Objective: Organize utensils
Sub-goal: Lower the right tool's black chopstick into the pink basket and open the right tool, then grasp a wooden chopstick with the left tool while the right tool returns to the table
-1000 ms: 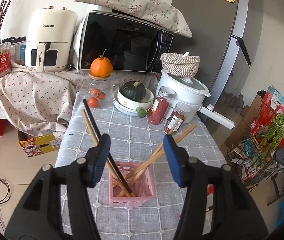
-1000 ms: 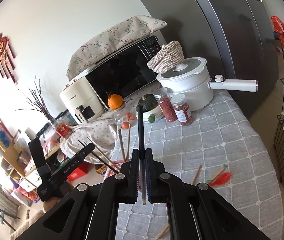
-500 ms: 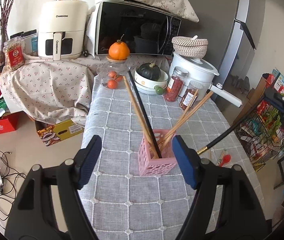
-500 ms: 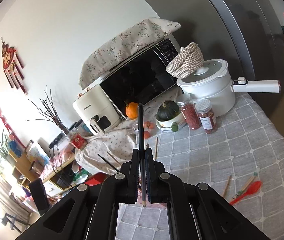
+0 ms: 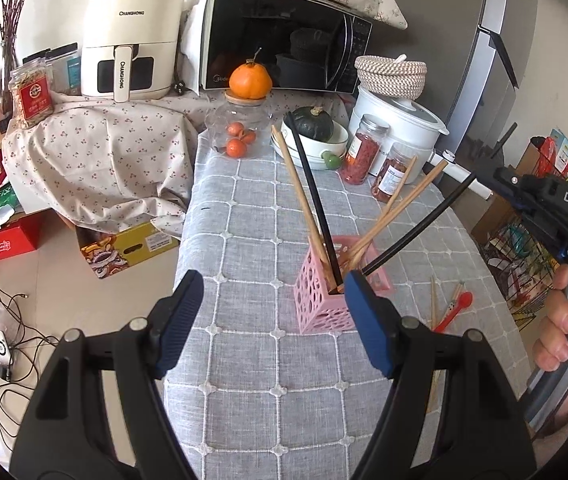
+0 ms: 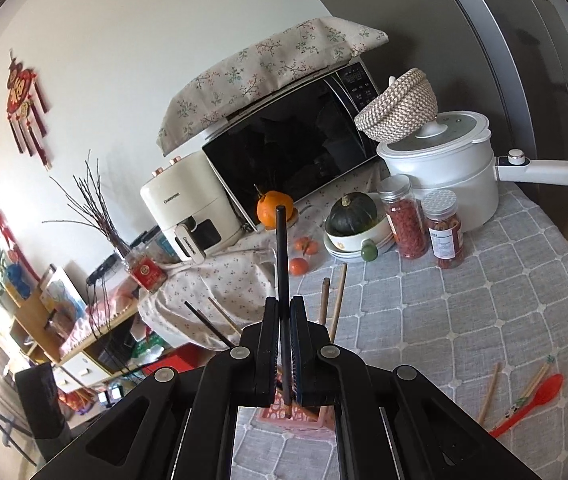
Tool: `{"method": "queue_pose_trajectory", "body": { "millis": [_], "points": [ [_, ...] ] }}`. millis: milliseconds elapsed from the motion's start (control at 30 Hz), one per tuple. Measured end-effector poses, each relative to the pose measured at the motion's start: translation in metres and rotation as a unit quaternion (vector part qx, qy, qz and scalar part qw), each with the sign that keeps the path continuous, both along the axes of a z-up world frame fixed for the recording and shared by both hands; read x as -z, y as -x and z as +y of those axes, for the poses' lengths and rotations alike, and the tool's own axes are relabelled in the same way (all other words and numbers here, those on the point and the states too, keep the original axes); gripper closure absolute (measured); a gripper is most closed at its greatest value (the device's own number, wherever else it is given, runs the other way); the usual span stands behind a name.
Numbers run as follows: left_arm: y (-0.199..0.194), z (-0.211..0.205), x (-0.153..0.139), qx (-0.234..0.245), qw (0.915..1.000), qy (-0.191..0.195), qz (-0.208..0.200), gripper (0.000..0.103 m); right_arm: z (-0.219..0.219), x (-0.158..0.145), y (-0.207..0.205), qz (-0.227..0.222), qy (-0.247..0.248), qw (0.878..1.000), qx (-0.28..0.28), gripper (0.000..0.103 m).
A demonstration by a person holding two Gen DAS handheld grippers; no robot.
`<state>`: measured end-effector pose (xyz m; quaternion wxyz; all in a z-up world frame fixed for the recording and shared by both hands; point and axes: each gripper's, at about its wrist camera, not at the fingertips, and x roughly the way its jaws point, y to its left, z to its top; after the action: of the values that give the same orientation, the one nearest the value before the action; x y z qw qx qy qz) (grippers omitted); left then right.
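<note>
- Left tool — jaws just widened, gaping, nothing between them.
- Pink holder — on the worktop, just ahead of the left tool, chopsticks leaning out.
- Right tool — clamped tight on a black chopstick, its lower end above the holder.

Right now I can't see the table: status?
Left gripper open, empty. Right gripper shut on black chopstick, tip near pink holder. Chopsticks, red spoon loose on table.
</note>
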<state>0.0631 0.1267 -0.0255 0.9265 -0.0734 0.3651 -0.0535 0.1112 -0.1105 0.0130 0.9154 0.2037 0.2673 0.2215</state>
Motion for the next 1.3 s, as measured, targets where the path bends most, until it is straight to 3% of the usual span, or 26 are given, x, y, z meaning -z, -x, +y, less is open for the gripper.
{"method": "queue_pose_trajectory", "body": {
  "millis": [167,400,633,1000,1300],
  "points": [
    [0.000,-0.004,0.003,0.007,1.0000,-0.005,0.005,0.030,0.014,0.013,-0.004,-0.003,0.027,1.000,-0.002,0.097],
    [-0.003,-0.011,0.006,0.017,0.9997,-0.009,0.014,0.030,0.018,0.026,-0.012,0.020,0.018,0.999,-0.018,0.093],
    [-0.006,-0.021,0.013,0.034,0.9987,-0.009,0.036,0.025,-0.003,0.012,-0.005,0.018,0.002,0.999,-0.029,0.057],
    [-0.005,-0.056,0.017,0.073,0.9959,-0.016,0.050,0.022,-0.071,-0.014,0.021,0.004,-0.007,1.000,0.004,0.039],
    [-0.008,-0.112,0.033,0.137,0.9861,-0.041,0.083,0.021,-0.119,-0.004,0.033,0.034,0.034,0.998,0.047,0.027]
  ]
}}
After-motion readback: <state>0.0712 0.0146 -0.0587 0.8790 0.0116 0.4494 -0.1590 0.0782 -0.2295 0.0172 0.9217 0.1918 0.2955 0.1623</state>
